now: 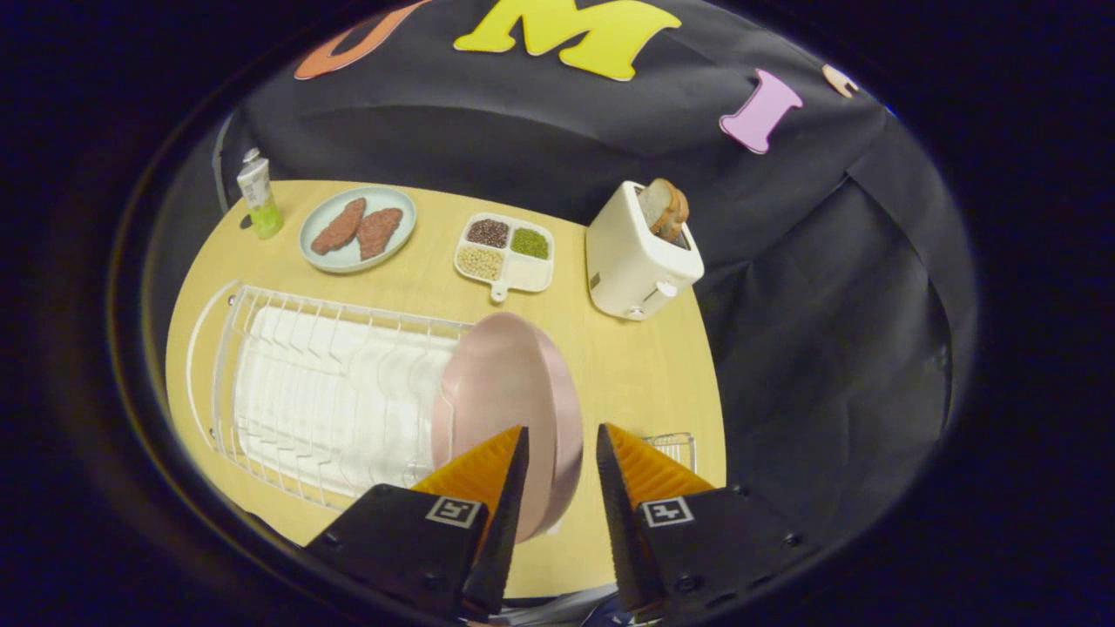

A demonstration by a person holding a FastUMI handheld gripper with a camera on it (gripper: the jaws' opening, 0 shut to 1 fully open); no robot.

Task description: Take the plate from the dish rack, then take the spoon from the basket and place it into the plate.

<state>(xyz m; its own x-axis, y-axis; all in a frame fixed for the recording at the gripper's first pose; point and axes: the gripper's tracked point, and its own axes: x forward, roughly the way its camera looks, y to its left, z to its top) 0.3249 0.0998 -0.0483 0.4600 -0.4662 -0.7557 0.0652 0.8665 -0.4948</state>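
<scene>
Gripper view shows the hand-held gripper (pixel 562 435) with its fingers parted and holding nothing, the rim of the pink plate (pixel 501 392) just ahead of the gap. That plate stands on edge in the white dish rack (pixel 287 383) on the table (pixel 645 366). A wire basket (pixel 672 446) peeks out beside the right finger near the table's right edge; its contents are hidden.

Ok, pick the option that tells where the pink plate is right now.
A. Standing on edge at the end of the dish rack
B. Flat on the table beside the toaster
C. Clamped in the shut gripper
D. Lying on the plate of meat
A: the pink plate stands on edge at the end of the dish rack, its rim between the fingers of the open gripper, which do not press on it.
</scene>
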